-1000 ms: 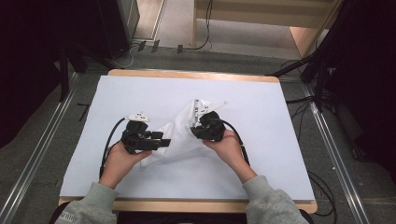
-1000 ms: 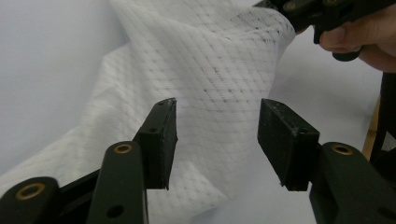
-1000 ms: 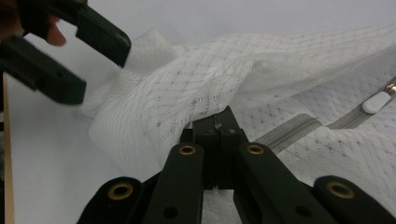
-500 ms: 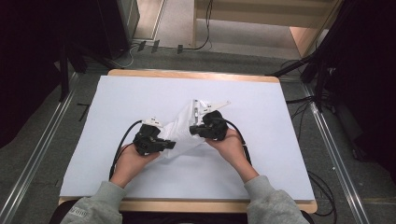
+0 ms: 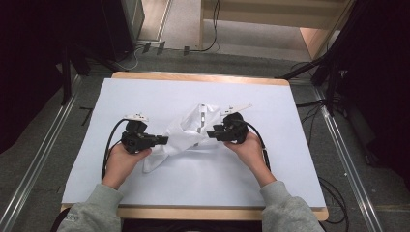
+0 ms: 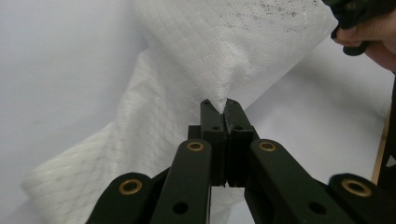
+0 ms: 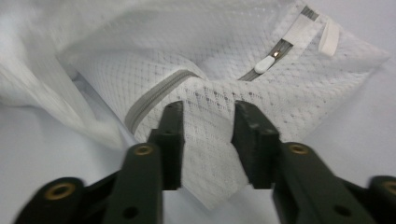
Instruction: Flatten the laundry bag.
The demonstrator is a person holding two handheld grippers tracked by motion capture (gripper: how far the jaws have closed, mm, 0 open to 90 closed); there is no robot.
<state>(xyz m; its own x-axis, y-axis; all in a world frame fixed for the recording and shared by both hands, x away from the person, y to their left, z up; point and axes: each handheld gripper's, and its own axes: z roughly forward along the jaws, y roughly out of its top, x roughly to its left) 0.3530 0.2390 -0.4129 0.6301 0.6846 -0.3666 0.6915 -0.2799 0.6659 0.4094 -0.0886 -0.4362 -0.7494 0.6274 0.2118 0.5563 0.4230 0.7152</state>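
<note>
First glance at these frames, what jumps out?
A crumpled white mesh bag with a zipper lies mid-table on the white sheet. The left gripper is shut on a pinch of its mesh. The right gripper has just been opening, jaws apart with a bag corner between them.
</note>
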